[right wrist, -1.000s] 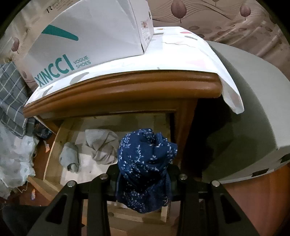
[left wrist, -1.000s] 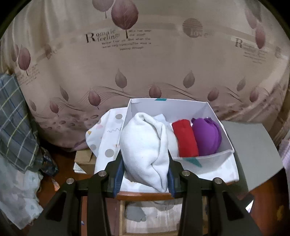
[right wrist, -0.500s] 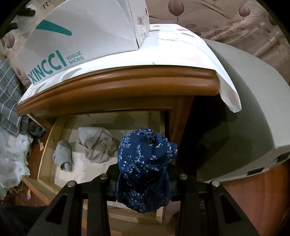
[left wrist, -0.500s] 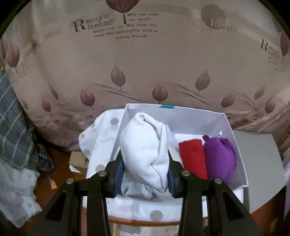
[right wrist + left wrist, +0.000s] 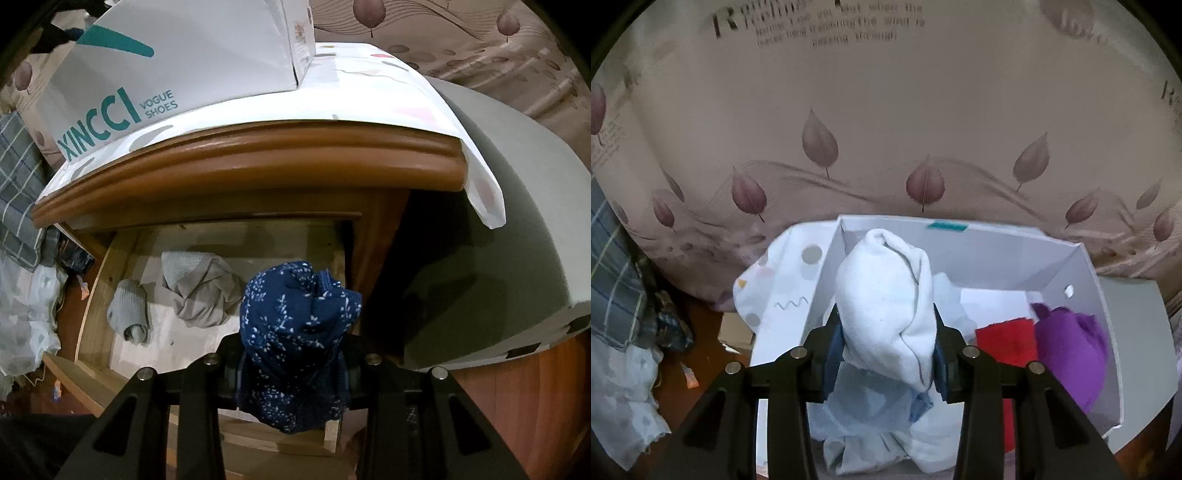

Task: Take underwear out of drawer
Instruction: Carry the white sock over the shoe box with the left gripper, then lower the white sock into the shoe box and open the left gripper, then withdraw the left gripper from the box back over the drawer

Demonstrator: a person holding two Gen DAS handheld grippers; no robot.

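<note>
My left gripper (image 5: 886, 347) is shut on a rolled white underwear (image 5: 886, 306) and holds it over the left end of the open white shoebox (image 5: 1082, 266). In the box lie a pale blue garment (image 5: 871, 417), a red roll (image 5: 1008, 339) and a purple roll (image 5: 1071, 343). My right gripper (image 5: 293, 363) is shut on a navy floral underwear (image 5: 295, 332) above the right front of the open wooden drawer (image 5: 99, 280). A grey crumpled garment (image 5: 203, 291) and a grey roll (image 5: 129, 310) lie in the drawer.
The shoebox (image 5: 177, 62) stands on a white dotted cloth (image 5: 369, 88) on the wooden nightstand (image 5: 258, 155). A leaf-print curtain (image 5: 886, 129) hangs behind. A grey mattress (image 5: 517, 221) is at the right, plaid fabric (image 5: 613, 280) at the left.
My left gripper has carried the white underwear forward, from the box's front edge to over its inside. My right gripper has risen slightly with the navy underwear.
</note>
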